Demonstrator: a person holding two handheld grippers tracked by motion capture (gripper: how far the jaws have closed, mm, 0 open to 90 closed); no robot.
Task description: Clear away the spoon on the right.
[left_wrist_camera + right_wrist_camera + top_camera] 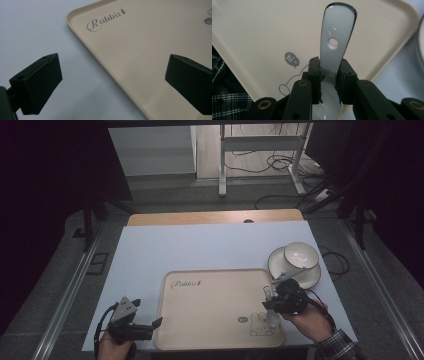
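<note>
A beige tray (210,305) printed with "Rabbit" and a bunny drawing lies at the table's front centre. My right gripper (272,304) hovers over the tray's right side, shut on a white ceramic spoon (268,293). In the right gripper view the jaws clamp the spoon (337,30) at its neck, its holed handle pointing away over the tray (262,30). My left gripper (147,315) sits at the tray's front left corner, open. In the left gripper view the left gripper (112,71) straddles the tray (140,50) rim, one jaw over the table and one over the tray.
A white bowl (300,255) rests tilted on a white plate (307,275) right of the tray, just beyond the right gripper. The pale table (200,250) stretches bare behind the tray. A wooden board edge (215,217) lines the far side. A plaid sleeve (340,345) enters at bottom right.
</note>
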